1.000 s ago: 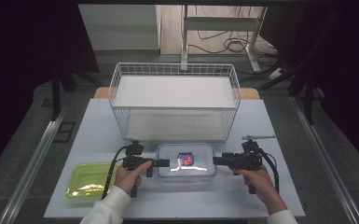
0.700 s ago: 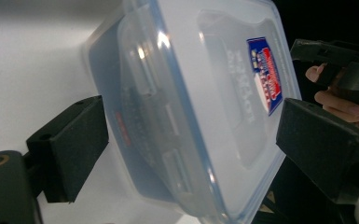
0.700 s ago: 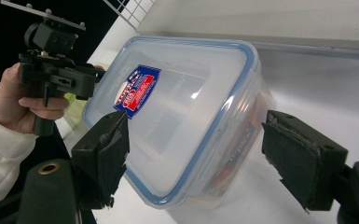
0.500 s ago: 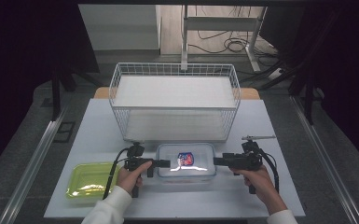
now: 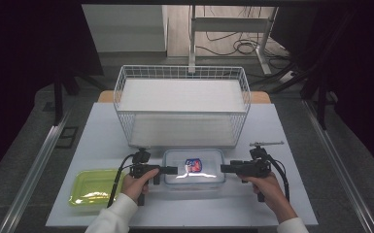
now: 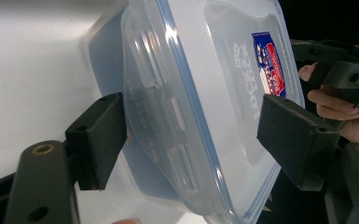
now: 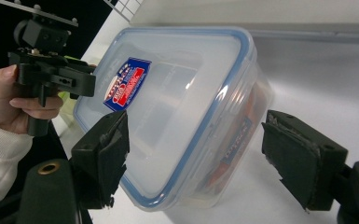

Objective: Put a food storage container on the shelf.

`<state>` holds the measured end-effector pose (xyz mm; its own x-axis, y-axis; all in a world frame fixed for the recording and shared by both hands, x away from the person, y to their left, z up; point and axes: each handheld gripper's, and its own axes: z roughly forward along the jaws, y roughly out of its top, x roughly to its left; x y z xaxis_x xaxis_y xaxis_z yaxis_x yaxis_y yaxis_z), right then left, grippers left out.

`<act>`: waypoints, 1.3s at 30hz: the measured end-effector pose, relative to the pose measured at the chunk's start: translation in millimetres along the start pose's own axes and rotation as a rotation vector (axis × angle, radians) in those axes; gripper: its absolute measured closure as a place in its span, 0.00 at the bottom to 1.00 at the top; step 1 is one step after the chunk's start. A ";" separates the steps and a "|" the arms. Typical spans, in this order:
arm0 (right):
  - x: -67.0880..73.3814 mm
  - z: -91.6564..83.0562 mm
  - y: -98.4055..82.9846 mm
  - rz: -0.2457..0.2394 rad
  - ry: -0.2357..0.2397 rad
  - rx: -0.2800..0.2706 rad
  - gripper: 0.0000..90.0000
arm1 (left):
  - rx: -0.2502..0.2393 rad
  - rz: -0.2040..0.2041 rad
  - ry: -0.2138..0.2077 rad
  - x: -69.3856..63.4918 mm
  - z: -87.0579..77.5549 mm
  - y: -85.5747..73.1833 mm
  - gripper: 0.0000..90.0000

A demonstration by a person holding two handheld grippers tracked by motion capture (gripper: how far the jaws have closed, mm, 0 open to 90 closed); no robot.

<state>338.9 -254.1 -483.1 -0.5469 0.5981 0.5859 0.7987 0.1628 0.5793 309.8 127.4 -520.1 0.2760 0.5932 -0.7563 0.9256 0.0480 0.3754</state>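
Note:
A clear plastic food container (image 5: pixel 194 167) with a blue-sealed lid and a red and blue sticker (image 5: pixel 193 165) lies on the white table (image 5: pixel 281 126) near its front edge. My left gripper (image 5: pixel 174 170) is at the container's left end. In the left gripper view its jaws (image 6: pixel 193 126) straddle the end latch of the container (image 6: pixel 205 70). They have just been closing, and the far pad still stands off the lid. My right gripper (image 5: pixel 223 169) is at the right end. Its jaws (image 7: pixel 198 140) are wide open on either side of the container (image 7: pixel 177 102).
A white wire basket (image 5: pixel 182 112) stands behind the container, mid-table. A shallow green tray (image 5: pixel 94 187) lies front left beside my left hand. Metal rails run along both sides of the table, and cables lie on the floor behind.

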 end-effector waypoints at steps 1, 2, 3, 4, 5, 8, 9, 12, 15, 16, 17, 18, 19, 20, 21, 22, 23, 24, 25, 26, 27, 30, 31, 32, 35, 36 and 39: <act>-1.7 2.9 0.0 0.016 0.007 0.006 0.26 | -0.005 0.000 0.001 -0.2 -0.5 -0.1 0.28; -1.7 2.9 0.0 0.016 0.007 0.006 0.26 | -0.005 0.000 0.001 -0.2 -0.5 -0.1 0.29; -2.9 4.5 0.2 0.022 0.011 0.009 0.26 | -0.007 0.000 0.001 -0.3 -0.7 -0.1 0.29; -4.1 6.2 0.3 0.027 0.013 0.011 0.26 | -0.009 0.000 0.002 -0.4 -0.9 -0.1 0.29; -4.8 7.8 0.4 0.038 0.017 0.016 0.25 | -0.011 0.000 0.002 -0.5 -1.1 -0.2 0.29; -7.7 12.2 0.8 0.056 0.029 0.021 0.24 | -0.014 0.002 0.005 -0.8 -2.2 -0.2 0.31; -8.5 14.0 0.9 0.065 0.035 0.021 0.24 | -0.016 0.001 0.005 -0.8 -2.6 -0.2 0.32; -9.8 18.0 1.2 0.083 0.050 0.029 0.23 | -0.019 -0.001 0.007 -1.4 -3.3 -0.2 0.33; -10.3 20.8 1.3 0.101 0.064 0.040 0.23 | -0.021 -0.002 0.007 -1.3 -3.7 -0.2 0.34; -11.1 21.6 1.3 0.103 0.066 0.042 0.24 | -0.021 -0.003 0.007 -1.1 -3.9 -0.1 0.34; -11.8 23.0 1.3 0.116 0.076 0.052 0.25 | -0.022 -0.007 0.009 -1.4 -4.1 -0.1 0.35; -11.8 23.0 1.3 0.116 0.076 0.052 0.25 | -0.023 -0.005 0.010 -1.3 -4.4 0.0 0.35; -12.1 23.9 1.2 0.119 0.079 0.057 0.25 | -0.023 -0.007 0.009 -1.2 -4.6 0.1 0.35; -12.2 25.2 1.0 0.124 0.085 0.064 0.26 | -0.024 -0.008 0.008 -1.2 -4.6 0.1 0.36; -12.6 27.7 0.8 0.130 0.099 0.070 0.26 | -0.024 -0.009 0.008 -1.2 -4.7 0.1 0.36; -12.6 27.7 0.8 0.130 0.099 0.070 0.26 | -0.025 -0.009 0.008 -1.2 -4.6 0.2 0.36; -12.9 29.3 0.6 0.131 0.087 0.078 0.28 | -0.025 -0.010 0.008 -1.3 -4.6 0.2 0.36; -12.9 29.3 0.6 0.131 0.087 0.078 0.28 | -0.025 -0.010 0.008 -1.3 -4.6 0.2 0.36; -13.6 29.8 0.4 0.134 0.086 0.081 0.29 | -0.025 -0.010 0.008 -1.3 -4.7 0.2 0.36; -14.2 30.3 0.2 0.136 0.082 0.085 0.29 | -0.026 -0.011 0.008 -1.3 -4.7 0.2 0.36; -15.4 30.6 0.2 0.145 0.087 0.090 0.29 | -0.026 -0.011 0.008 -1.2 -4.7 0.3 0.36; -17.1 30.4 0.3 0.155 0.094 0.088 0.30 | -0.028 -0.011 0.007 -1.1 -4.8 0.3 0.36; -19.0 30.1 0.2 0.169 0.105 0.086 0.32 | -0.028 -0.013 0.008 -1.1 -5.0 0.4 0.37; -19.0 30.1 0.2 0.169 0.105 0.086 0.32 | -0.028 -0.013 0.008 -1.0 -5.1 0.3 0.37; -20.1 28.4 -0.1 0.183 0.116 0.085 0.36 | -0.029 -0.012 0.008 -1.1 -5.1 0.2 0.37; -20.8 27.0 -0.4 0.185 0.119 0.081 0.38 | -0.030 -0.013 0.008 -1.0 -5.1 0.2 0.37; -22.2 22.5 -1.1 0.196 0.128 0.067 0.46 | -0.034 -0.014 0.007 -0.8 -5.3 -0.1 0.37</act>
<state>355.8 -249.9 -509.4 -0.4038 0.5199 0.7528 0.9052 0.1081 0.4109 308.1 131.2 -516.7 0.2610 0.5981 -0.7577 0.9200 0.0837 0.3830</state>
